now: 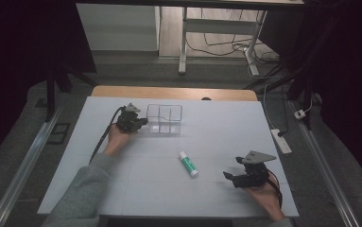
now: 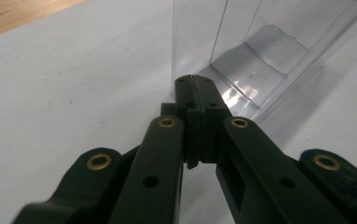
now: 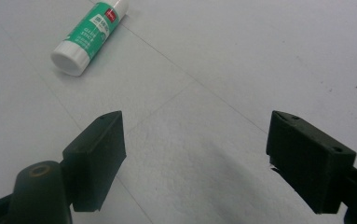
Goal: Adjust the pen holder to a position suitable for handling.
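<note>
On the white table [image 1: 122, 189], the left gripper [image 1: 144, 121] is resting with its jaws pressed together and nothing between them, its tip sitting just beside the lower corner of a clear plastic divided organizer [image 1: 165, 118]; in the left gripper view that organizer [image 2: 260, 51] is standing upright right ahead of the closed tips. Toward the near right edge, the right gripper [image 1: 231, 169] is holding its jaws wide apart over bare table, with a green-and-white glue stick [image 1: 188, 163] lying on its side near it, between the two grippers.
</note>
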`<state>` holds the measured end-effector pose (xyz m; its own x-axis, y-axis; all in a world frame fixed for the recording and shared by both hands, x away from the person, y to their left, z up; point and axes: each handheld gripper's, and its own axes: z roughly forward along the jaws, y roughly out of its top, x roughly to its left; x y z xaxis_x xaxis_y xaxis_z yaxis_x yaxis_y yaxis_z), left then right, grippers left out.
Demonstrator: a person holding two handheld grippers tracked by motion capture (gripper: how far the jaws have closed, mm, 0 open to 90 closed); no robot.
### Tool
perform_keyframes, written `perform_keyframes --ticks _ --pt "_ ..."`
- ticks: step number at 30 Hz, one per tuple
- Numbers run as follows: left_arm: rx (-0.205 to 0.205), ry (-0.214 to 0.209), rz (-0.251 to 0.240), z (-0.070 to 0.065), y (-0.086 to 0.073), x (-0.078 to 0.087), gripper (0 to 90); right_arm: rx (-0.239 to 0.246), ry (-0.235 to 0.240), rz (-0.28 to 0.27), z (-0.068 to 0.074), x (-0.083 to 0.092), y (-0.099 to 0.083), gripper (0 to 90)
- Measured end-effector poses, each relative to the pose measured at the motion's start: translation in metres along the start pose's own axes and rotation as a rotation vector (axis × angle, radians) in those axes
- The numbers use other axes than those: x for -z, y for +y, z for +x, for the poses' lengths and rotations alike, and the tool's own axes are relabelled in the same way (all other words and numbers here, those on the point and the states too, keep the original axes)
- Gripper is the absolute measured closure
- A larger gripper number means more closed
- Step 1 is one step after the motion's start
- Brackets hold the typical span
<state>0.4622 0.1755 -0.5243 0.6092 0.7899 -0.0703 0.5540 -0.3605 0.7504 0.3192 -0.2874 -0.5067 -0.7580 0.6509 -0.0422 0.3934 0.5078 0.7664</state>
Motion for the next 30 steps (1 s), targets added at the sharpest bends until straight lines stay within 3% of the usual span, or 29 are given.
perform_keyframes --ticks 17,30 --pt "-0.050 -0.031 0.006 -0.018 0.012 -0.015 88.5 -0.001 0.002 0.005 0.000 0.000 -0.001 18.8" --pt "-0.059 -0.036 0.007 -0.024 0.015 -0.020 88.5 -0.003 0.003 0.006 0.000 0.000 -0.002 18.8"
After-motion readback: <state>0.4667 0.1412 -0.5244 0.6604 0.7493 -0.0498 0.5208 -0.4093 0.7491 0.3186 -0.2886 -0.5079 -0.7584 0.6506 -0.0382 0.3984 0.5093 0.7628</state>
